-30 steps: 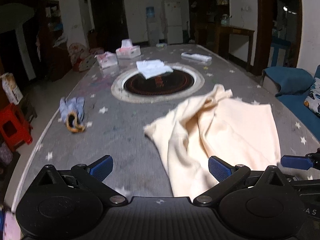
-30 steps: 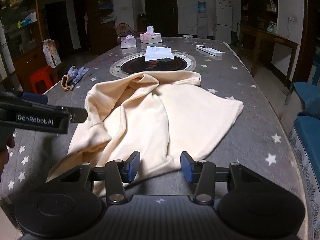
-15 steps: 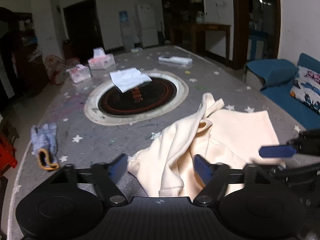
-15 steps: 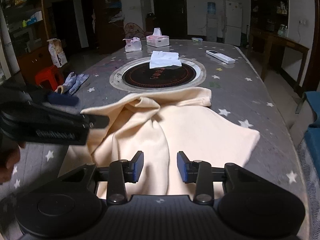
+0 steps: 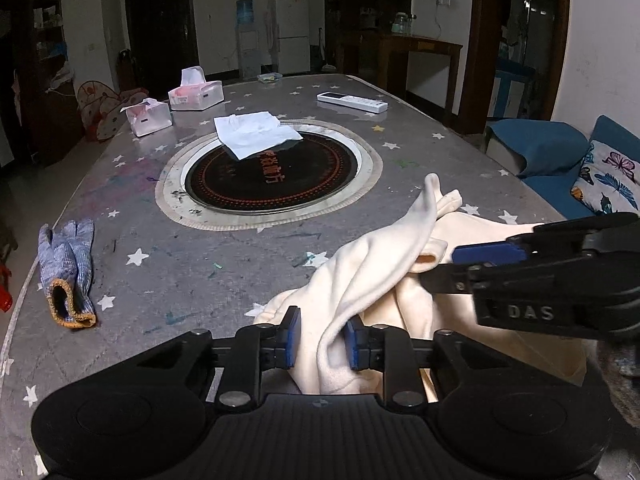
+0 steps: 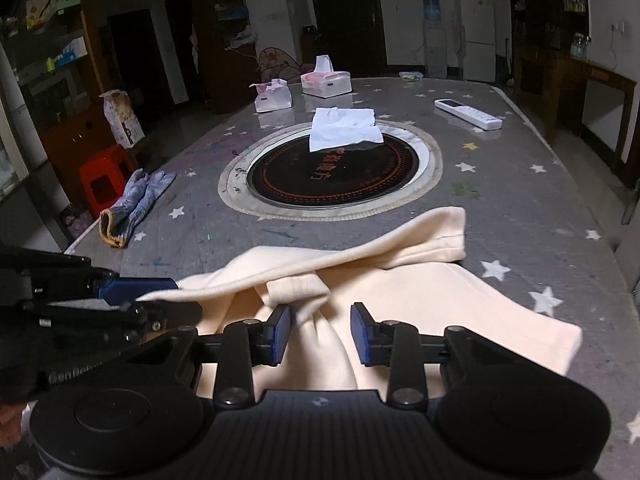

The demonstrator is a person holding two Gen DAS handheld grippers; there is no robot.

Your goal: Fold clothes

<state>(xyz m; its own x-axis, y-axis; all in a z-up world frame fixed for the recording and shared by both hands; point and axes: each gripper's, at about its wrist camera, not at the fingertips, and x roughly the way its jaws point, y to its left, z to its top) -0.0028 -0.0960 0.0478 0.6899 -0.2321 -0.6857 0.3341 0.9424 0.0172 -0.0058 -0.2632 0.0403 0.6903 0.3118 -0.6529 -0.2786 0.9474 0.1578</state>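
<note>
Here, view by view:

Left wrist, cloth: the cream garment (image 5: 400,280) lies bunched on the near right part of the table (image 5: 224,264), one long fold lifted toward the round inset.
Left wrist, grip: the left gripper (image 5: 319,342) has its jaws closed on a thick bunch of the garment's edge; cloth fills the gap between the pads.
Left wrist, risk: several layers seem pinched together, so a pull could drag the whole heap, not one edge.
Left wrist, crowding: the right gripper (image 5: 486,255) points in close over the same folds; the two tools could collide or tug against each other.

Right wrist, cloth: the garment (image 6: 420,296) spreads rightward, a band of it crossing on top.
Right wrist, grip: the right gripper (image 6: 320,334) stands with jaws parted, fabric beneath them but not clamped.
Right wrist, risk: closing here may catch a rumpled ridge, not a hem, leaving a crooked fold.
Right wrist, bystanders: the work gloves (image 6: 134,204) sit well apart.
</note>
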